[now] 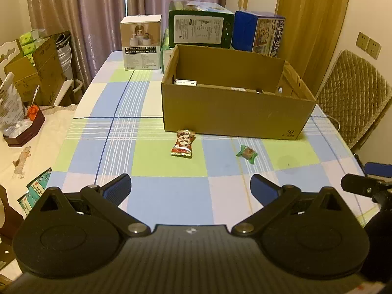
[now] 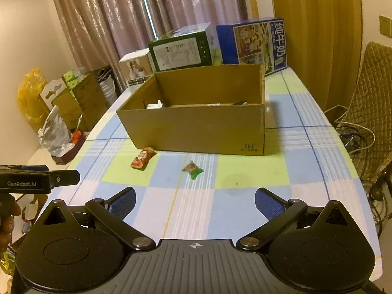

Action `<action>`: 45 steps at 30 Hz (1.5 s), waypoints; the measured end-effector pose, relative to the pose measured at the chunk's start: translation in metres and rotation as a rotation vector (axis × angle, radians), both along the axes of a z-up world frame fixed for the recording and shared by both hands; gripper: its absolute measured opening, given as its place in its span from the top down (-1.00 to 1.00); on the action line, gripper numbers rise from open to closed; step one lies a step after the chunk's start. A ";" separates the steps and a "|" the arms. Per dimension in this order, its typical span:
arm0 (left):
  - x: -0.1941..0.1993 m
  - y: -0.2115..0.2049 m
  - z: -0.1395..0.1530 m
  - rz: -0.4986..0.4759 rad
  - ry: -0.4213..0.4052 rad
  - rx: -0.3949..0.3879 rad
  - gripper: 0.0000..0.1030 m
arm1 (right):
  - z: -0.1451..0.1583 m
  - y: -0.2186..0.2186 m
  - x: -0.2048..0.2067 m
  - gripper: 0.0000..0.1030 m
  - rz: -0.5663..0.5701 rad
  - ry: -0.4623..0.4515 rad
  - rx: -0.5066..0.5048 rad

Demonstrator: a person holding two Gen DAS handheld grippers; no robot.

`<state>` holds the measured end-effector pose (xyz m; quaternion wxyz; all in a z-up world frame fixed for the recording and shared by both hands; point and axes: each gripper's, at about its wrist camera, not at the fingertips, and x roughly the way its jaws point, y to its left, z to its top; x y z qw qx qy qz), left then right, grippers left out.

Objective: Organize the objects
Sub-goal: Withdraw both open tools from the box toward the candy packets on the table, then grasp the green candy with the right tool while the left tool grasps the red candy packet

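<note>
At the bottom of the left wrist view, the left gripper (image 1: pixel 190 188) hovers over the near part of a table, its blue-padded fingers spread wide and holding nothing. The right gripper (image 2: pixel 195 202) fills the bottom of its own view the same way, wide apart and empty. Bare checked tablecloth (image 1: pixel 169 196) in blue, green and white lies between each set of fingers and the objects ahead. The table's right edge curves away at the right of both frames, with a quilted chair (image 1: pixel 352 98) just beyond it.

Mid-frame lie two small sweets, well apart: a red-and-white candy packet (image 1: pixel 183 144) touching or just beside the front wall of an open cardboard box (image 1: pixel 232 115), and a green-wrapped candy (image 1: pixel 247 153) to its right, clear of the box. A few small items sit inside the box, too hidden to identify. Behind it stand a white carton (image 1: pixel 141 42), a green carton (image 1: pixel 199 25) and a blue carton (image 1: pixel 257 31), before mauve curtains (image 1: pixel 85 19).
</note>
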<state>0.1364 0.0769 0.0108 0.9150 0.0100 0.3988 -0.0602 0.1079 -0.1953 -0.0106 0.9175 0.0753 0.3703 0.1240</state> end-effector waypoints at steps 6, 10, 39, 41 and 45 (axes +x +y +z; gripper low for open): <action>0.005 0.001 -0.008 0.000 0.016 0.002 -0.97 | -0.009 0.004 0.006 -0.96 0.021 0.010 -0.009; 0.010 0.002 -0.014 -0.002 0.027 0.007 -0.97 | -0.017 0.007 0.013 -0.96 0.034 0.018 -0.021; 0.078 0.003 -0.073 -0.069 0.065 0.009 -0.97 | -0.088 0.027 0.089 -0.38 0.192 -0.004 -0.138; 0.085 0.002 -0.079 -0.070 0.070 0.015 -0.97 | -0.093 0.028 0.096 -0.35 0.210 -0.009 -0.138; 0.099 0.001 -0.093 -0.080 0.075 0.027 -0.97 | -0.104 0.033 0.111 -0.30 0.245 -0.009 -0.152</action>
